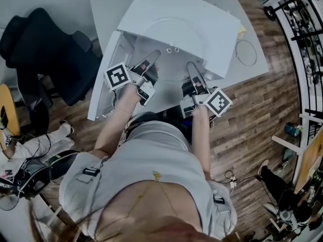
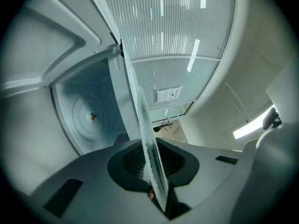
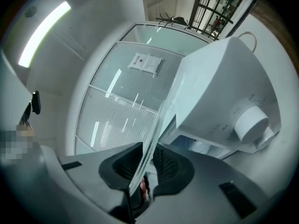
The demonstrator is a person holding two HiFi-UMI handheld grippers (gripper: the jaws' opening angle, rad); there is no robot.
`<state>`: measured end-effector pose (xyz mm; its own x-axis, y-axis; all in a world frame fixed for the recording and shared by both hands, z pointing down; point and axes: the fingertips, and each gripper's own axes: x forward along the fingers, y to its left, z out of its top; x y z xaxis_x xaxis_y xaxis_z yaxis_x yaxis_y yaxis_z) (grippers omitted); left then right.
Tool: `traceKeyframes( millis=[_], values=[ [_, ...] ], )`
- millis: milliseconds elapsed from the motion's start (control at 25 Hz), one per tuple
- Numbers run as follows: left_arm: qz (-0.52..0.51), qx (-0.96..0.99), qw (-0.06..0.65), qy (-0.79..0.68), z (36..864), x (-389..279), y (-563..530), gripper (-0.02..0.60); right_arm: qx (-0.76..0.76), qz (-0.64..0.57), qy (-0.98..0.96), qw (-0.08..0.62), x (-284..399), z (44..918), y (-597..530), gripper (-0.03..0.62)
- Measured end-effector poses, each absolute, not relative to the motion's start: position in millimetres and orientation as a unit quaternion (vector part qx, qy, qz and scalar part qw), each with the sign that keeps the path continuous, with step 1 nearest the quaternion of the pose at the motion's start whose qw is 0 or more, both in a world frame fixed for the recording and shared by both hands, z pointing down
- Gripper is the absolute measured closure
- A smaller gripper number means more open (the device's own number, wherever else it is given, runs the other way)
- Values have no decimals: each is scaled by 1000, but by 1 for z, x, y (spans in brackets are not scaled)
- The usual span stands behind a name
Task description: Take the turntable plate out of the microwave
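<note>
The clear glass turntable plate (image 1: pixel 170 43) hangs level in front of the white microwave (image 1: pixel 202 19), whose door (image 1: pixel 103 79) stands open to the left. My left gripper (image 1: pixel 155 54) is shut on the plate's left rim and my right gripper (image 1: pixel 191 65) on its right rim. In the left gripper view the plate (image 2: pixel 150 143) runs edge-on through the dark pads (image 2: pixel 128 164), and the microwave's cavity floor with its centre hub (image 2: pixel 92 117) shows behind. In the right gripper view the plate's edge (image 3: pixel 156 129) sits between the pads (image 3: pixel 170 169), beside the microwave's round knob (image 3: pixel 251 120).
The microwave stands on a white table (image 1: pixel 252 67) with a thin wire ring (image 1: pixel 246 52) to its right. A black office chair (image 1: pixel 45 49) is at the left and a metal rack (image 1: pixel 303 29) at the far right. Cables and gear lie on the wooden floor (image 1: pixel 252 135).
</note>
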<state>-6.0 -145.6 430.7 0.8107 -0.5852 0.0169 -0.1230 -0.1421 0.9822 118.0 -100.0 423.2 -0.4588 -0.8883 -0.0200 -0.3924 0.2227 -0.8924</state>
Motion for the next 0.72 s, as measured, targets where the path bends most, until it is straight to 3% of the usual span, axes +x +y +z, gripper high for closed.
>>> traceKeyframes(
  millis=[480, 600, 720],
  values=[
    [-211, 706, 631, -241, 437, -5, -155, 531, -444, -435, 740, 256, 115, 426, -106, 504],
    [-220, 691, 646, -241, 437, 0, -166, 537, -436, -437, 744, 257, 114, 422, -110, 434],
    [-226, 681, 654, -239, 439, 0, -169, 537, -400, -452, 758, 247, 97, 423, -100, 422]
  ],
)
